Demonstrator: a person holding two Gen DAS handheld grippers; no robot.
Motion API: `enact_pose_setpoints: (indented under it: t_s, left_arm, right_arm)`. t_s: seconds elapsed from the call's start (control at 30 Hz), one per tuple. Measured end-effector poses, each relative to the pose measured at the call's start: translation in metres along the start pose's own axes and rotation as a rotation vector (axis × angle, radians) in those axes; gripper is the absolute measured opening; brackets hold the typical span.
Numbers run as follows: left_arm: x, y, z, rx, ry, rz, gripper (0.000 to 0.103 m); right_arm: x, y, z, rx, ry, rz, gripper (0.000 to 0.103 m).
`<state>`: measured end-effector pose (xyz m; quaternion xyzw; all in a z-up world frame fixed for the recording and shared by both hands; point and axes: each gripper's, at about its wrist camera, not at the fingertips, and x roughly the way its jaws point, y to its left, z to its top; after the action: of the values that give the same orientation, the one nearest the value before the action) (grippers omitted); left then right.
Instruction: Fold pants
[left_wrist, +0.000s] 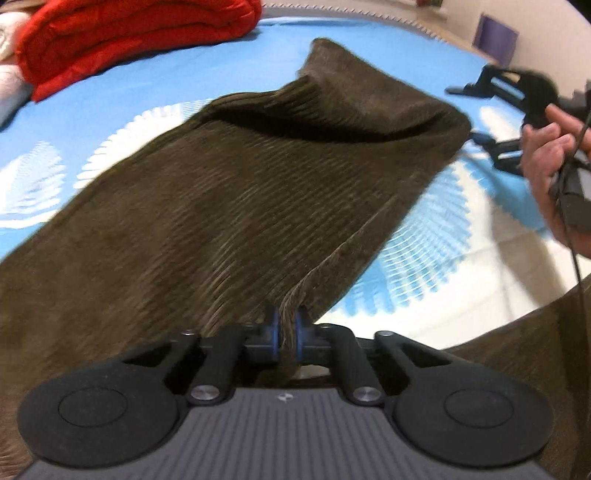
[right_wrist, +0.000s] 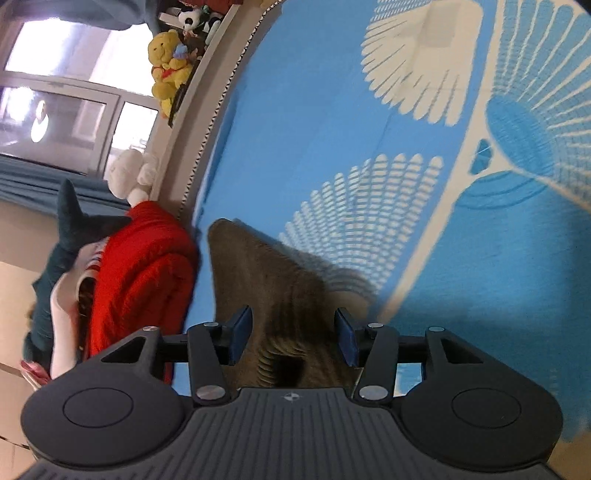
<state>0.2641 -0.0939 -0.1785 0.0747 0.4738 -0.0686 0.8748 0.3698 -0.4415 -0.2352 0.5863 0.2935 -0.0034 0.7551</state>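
The brown corduroy pants (left_wrist: 240, 199) lie spread across a blue bedsheet with white fan patterns (left_wrist: 236, 70). My left gripper (left_wrist: 287, 334) is shut on the near edge of the pants, with cloth pinched between its blue pads. My right gripper (left_wrist: 484, 114) shows at the right of the left wrist view, open, by the far folded end of the pants. In the right wrist view my right gripper (right_wrist: 293, 338) is open, its blue pads (right_wrist: 347, 341) on either side of the pants (right_wrist: 273, 288) without pinching them.
A folded red blanket (left_wrist: 133, 37) lies at the far left of the bed, also in the right wrist view (right_wrist: 144, 280). Stuffed toys (right_wrist: 170, 70) sit on a ledge past the bed edge. A purple item (left_wrist: 496, 37) stands by the wall.
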Motion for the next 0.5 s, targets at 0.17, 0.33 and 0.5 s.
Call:
enact_pose_setpoints:
  t_s: [0.17, 0.33, 0.5]
  left_arm:
    - [-0.02, 0.04, -0.009, -0.147, 0.018, 0.238, 0.007]
    - [-0.033, 0.062, -0.024, -0.268, -0.008, 0.241, 0.008]
    - [-0.034, 0.063, -0.027, -0.29, -0.016, 0.231, 0.008]
  right_arm:
    - [0.009, -0.001, -0.005, 0.016, 0.047, 0.056, 0.052]
    - [0.021, -0.002, -0.014, 0.049, 0.082, 0.074, 0.052]
    - [0.043, 0.005, -0.034, 0.051, 0.153, 0.066, 0.053]
